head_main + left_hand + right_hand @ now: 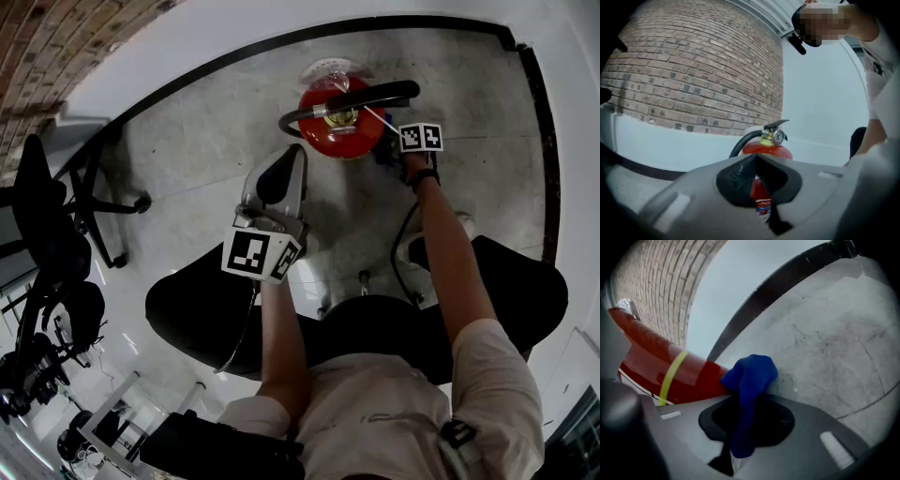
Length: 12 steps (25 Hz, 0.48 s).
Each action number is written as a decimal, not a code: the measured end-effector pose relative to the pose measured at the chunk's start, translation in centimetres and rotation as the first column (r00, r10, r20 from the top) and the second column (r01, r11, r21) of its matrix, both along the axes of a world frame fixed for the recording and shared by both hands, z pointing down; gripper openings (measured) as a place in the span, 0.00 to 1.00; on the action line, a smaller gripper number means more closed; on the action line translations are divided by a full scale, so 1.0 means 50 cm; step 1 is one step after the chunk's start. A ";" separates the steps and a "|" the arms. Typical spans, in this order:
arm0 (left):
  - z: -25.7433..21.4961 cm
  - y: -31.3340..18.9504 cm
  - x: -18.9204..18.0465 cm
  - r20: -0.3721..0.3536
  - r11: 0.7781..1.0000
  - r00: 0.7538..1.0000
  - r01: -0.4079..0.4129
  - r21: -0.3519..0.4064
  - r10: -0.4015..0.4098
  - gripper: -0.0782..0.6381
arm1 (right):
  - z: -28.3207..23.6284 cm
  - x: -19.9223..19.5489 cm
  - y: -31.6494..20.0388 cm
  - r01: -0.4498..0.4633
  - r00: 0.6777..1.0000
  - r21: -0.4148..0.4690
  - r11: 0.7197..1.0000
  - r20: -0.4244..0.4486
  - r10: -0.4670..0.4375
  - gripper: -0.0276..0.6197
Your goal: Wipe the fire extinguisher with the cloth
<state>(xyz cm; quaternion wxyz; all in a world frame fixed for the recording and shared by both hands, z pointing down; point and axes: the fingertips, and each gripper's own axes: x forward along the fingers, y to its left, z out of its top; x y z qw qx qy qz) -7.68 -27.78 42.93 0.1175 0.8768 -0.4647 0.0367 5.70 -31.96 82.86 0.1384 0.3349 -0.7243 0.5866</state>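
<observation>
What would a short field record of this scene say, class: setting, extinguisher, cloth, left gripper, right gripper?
setting: grey floor below a brick wall
fire extinguisher: red, upright on the floor, black hose at its top
cloth: blue, bunched, seems to touch the extinguisher's red side
left gripper: jaws together, holding nothing, apart from the extinguisher
right gripper: jaws shut on the cloth, low beside the extinguisher

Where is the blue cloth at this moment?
In the right gripper view, the blue cloth is clamped in the right gripper, bunched beside the red fire extinguisher.
</observation>
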 end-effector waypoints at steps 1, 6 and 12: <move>0.003 -0.001 0.000 0.003 1.000 1.000 -0.001 -0.003 0.001 0.11 | 0.015 0.001 0.007 0.021 0.999 -0.020 1.000 -0.026 -0.021 0.15; -0.007 -0.014 -0.002 0.008 1.000 1.000 0.000 0.007 0.000 0.11 | -0.043 0.009 -0.053 0.161 0.987 0.013 0.987 0.023 -0.161 0.15; -0.050 -0.046 -0.006 -0.009 0.999 1.000 0.001 0.049 -0.001 0.11 | -0.446 -0.007 -0.230 0.183 0.919 0.459 0.870 0.234 -0.317 0.15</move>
